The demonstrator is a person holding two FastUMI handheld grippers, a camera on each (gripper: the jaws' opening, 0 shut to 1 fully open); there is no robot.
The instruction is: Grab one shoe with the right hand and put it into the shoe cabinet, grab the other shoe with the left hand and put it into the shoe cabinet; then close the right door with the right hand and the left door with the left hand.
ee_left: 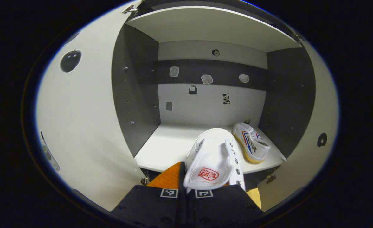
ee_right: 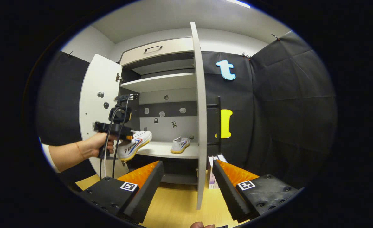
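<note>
Here my left claw, at the bottom centre of the left gripper view, is clamped on a white shoe, toe toward the open cabinet. The other shoe lies on the shelf, lower right, by the side wall. In the right gripper view my right claw gapes wide with nothing in it, the right door edge-on at centre, the left door swung open at left.
</note>
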